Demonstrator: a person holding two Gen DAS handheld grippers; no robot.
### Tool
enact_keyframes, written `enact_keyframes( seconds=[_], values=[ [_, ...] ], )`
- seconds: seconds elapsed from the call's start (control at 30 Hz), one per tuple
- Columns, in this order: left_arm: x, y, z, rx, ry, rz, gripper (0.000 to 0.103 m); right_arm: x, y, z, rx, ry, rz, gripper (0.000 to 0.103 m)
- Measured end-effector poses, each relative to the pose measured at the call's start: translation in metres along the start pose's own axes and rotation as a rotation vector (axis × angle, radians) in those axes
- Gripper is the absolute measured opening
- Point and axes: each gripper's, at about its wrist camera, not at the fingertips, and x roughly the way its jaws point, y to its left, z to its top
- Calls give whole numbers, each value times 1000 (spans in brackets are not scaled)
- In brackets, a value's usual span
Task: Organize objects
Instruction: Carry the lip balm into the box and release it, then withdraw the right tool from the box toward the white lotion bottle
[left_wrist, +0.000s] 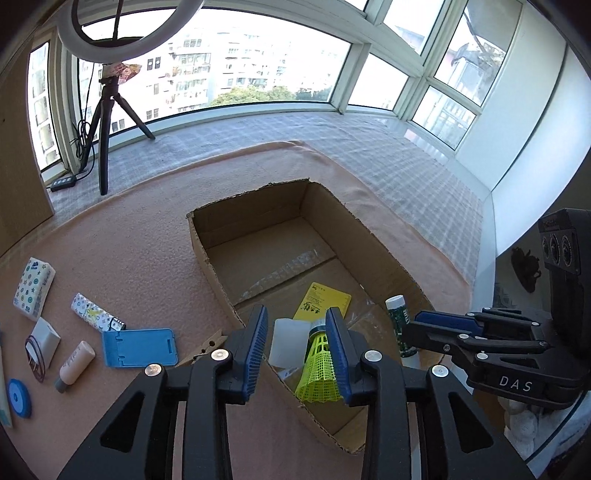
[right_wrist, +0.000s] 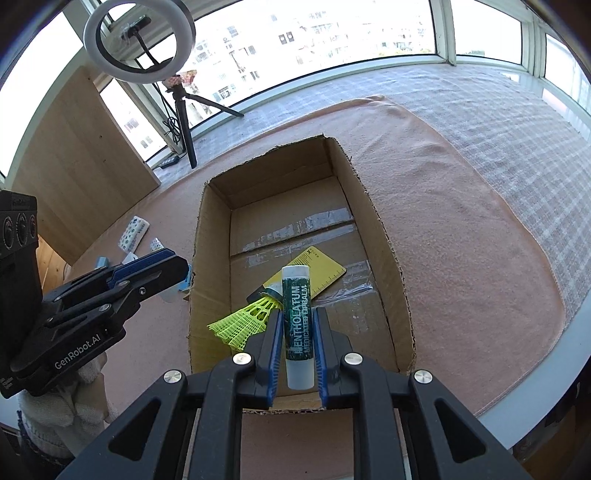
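An open cardboard box (left_wrist: 197, 240) (right_wrist: 373, 229) sits on a pink cloth. On its floor lie a yellow ruler card (left_wrist: 327, 301) (right_wrist: 327, 271) and a yellow-green shuttlecock (left_wrist: 319, 369) (right_wrist: 245, 323). My left gripper (left_wrist: 297, 314) (right_wrist: 166, 264) hovers over the box's near left wall with its jaws apart. The shuttlecock shows between them but lies free below. My right gripper (right_wrist: 298, 314) (left_wrist: 421, 321) is shut on a green and white lip balm tube (right_wrist: 298, 325) (left_wrist: 400, 325), held upright over the near end of the box.
Left of the box lie a tissue pack (left_wrist: 35, 288), a patterned tube (left_wrist: 96, 312), a blue phone stand (left_wrist: 138, 347), a clothespin (left_wrist: 207, 345), a small pink tube (left_wrist: 75, 365) and a blue tape roll (left_wrist: 18, 397). A ring-light tripod (left_wrist: 107, 122) stands by the window.
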Motion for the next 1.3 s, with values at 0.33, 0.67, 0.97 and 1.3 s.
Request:
enact_keyframes(
  seconds=[0.33, 0.67, 0.97, 1.3],
  values=[
    [-14, 22, -7, -35, -22, 23, 55, 2, 19, -6, -64, -4, -38, 59],
    [-40, 72, -30, -127, -28, 94, 55, 7, 45, -2, -86, 0, 6, 60],
    [-72, 142, -69, -250, -22, 211, 55, 22, 91, -1, -167, 8, 59, 60],
    [-107, 216, -112, -377, -18, 317, 55, 48, 154, 7, -286, 15, 111, 61]
  ],
)
